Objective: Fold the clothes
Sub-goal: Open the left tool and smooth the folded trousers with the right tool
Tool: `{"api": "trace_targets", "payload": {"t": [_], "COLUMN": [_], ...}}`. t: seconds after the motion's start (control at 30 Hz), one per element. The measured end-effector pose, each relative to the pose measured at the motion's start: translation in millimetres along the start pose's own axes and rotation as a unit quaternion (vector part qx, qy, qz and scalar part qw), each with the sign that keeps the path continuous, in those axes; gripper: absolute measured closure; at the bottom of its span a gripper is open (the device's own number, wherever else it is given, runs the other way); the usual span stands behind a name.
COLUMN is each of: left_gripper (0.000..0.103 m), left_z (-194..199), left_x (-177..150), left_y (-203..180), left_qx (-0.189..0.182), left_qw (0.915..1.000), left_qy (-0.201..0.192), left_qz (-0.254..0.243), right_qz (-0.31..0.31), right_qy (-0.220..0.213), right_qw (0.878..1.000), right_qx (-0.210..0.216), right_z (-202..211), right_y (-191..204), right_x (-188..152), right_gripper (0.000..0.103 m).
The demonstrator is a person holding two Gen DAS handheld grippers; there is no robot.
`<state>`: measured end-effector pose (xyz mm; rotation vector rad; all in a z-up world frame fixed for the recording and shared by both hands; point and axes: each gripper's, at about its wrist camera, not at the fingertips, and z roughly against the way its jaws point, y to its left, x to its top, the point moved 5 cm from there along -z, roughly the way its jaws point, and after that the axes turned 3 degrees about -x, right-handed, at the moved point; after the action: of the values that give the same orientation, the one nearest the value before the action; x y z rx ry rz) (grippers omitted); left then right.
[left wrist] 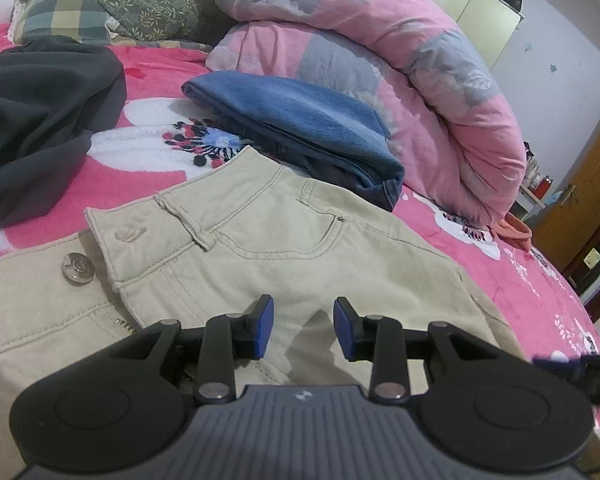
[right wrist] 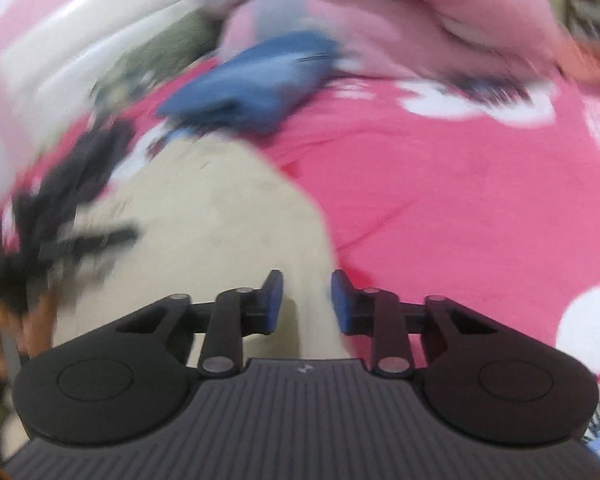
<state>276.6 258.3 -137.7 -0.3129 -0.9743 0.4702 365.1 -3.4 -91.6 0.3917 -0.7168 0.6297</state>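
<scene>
Left tongs [left wrist: 303, 328] part-open, released, hovering over beige trousers [left wrist: 284, 240] spread on the pink bed [left wrist: 480, 280]. Right tongs [right wrist: 307, 304] likewise gapped, straddling the trousers' edge, nothing clamped. Folded jeans [left wrist: 300, 128] just beyond.

Even light; right view motion-blurred

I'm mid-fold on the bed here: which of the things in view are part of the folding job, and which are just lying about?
Job in hand:
- beige trousers, spread under both grippers
- folded blue jeans, apparently done
- dark grey garment, still rumpled
- left gripper, open, holding nothing
- right gripper, open over the trousers' edge

Lying about:
- pink quilt
- plaid pillow
- pink floral bedspread
</scene>
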Motion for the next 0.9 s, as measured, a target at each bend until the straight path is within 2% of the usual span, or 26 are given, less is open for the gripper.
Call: {"api": "trace_targets", "payload": {"t": [0.13,0.23,0.4,0.5,0.57,0.67,0.77,0.9], "left_gripper": [0.068,0.068,0.068,0.068,0.068,0.068,0.068,0.068], "left_z": [0,0,0,0,0,0,0,0], "left_x": [0,1,0,0,0,0,0,0], "left_y": [0,1,1,1,1,1,1,0], "left_qx": [0.0,0.0,0.0,-0.001,-0.001,-0.001,0.0,0.001], "left_qw": [1.0,1.0,1.0,1.0,1.0,1.0,1.0,1.0], "left_qy": [-0.001,-0.001,-0.001,-0.001,-0.001,-0.001,-0.001,-0.002], "left_qz": [-0.002,-0.001,-0.001,0.0,0.0,0.0,-0.001,-0.003], "right_qz": [0.136,0.207,0.23,0.174,0.098,-0.013,-0.079,-0.087], "right_qy": [0.013,-0.004,-0.011,-0.023,-0.042,-0.062,-0.016,0.036], "right_qw": [0.99,0.976,0.973,0.984,0.994,0.998,0.996,0.995], "right_qx": [-0.042,-0.071,-0.018,0.014,0.019,0.025,0.031,0.043], "right_z": [-13,-9,23,43,52,62,42,23], "right_y": [49,72,93,74,41,-10,-48,-52], "right_x": [-28,-35,-40,-32,-22,-9,-22,-48], "right_gripper": [0.08,0.078,0.075,0.075,0.075,0.075,0.074,0.074]}}
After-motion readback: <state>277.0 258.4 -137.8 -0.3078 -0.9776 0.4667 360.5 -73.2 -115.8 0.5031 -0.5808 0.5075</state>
